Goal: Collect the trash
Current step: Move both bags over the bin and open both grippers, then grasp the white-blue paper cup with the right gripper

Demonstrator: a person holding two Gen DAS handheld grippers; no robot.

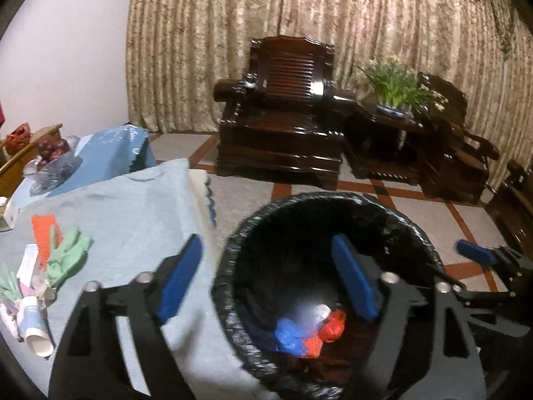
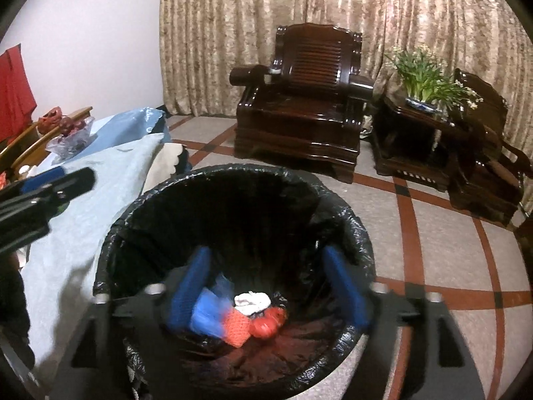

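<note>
A bin lined with a black bag (image 1: 416, 233) (image 2: 349, 220) stands on the floor beside the table. Inside lie blue plastic (image 1: 288, 333) (image 2: 206, 313), orange-red netting (image 1: 333, 325) (image 2: 253, 325) and crumpled white paper (image 2: 251, 300). My left gripper (image 1: 266, 283) is open and empty, straddling the bin's left rim. My right gripper (image 2: 266, 293) is open and empty over the bin's mouth; it also shows in the left wrist view (image 1: 474, 253). On the table (image 1: 140, 206) lie a green glove (image 1: 68, 256), an orange wrapper (image 1: 43, 230) and a white tube (image 1: 33, 326).
A bag of red fruit (image 1: 53, 160) and a blue bag (image 1: 113, 153) sit at the table's far end. A dark wooden armchair (image 1: 283, 113), a side table with a plant (image 1: 396, 90) and a second chair (image 1: 463, 153) stand on the tiled floor before curtains.
</note>
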